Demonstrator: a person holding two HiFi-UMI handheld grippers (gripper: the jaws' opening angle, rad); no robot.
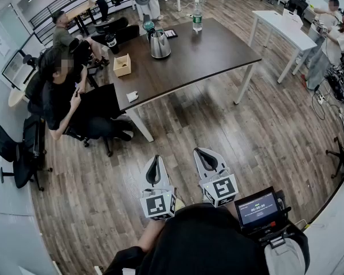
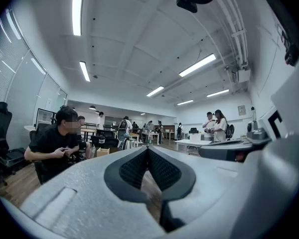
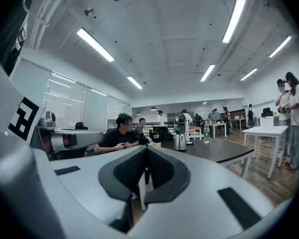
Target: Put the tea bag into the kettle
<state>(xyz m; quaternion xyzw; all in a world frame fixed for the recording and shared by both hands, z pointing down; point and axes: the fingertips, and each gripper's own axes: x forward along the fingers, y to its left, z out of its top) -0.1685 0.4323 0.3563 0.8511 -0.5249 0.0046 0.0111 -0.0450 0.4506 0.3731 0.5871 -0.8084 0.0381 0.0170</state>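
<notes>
We held both grippers out over the wooden floor (image 1: 218, 130), well short of the dark surface (image 1: 218, 56) that carried the steel kettle (image 1: 159, 44). The left gripper (image 1: 155, 160) had its jaws clenched tip to tip with nothing between them, as its own view confirmed (image 2: 148, 149). The right gripper (image 1: 204, 152) was just beside it. Its jaws were likewise pressed together and empty (image 3: 146, 149), and they pointed toward the kettle (image 3: 179, 141) across the room.

From our head view, the kettle stood upright toward the far left part of the surface. A small open cardboard box (image 1: 122, 65) sat nearer to us than the kettle and slightly to its left. A small white item that we took for the tea bag (image 1: 132, 95) lay nearer still, well apart from the kettle at the surface's front edge. It was too small for us to make out in detail.

A clear water bottle (image 1: 198, 17) stood beyond the kettle to its right, and a flat dark device (image 1: 170, 33) lay just behind it. A black mug (image 1: 111, 40) sat to the kettle's left, and a teal cup (image 1: 148, 26) stood behind it.

A seated person in black (image 1: 63, 90) was at the surface's left side, on our side of the kettle. Two people stood far to the kettle's right, by a white table (image 1: 281, 27).
</notes>
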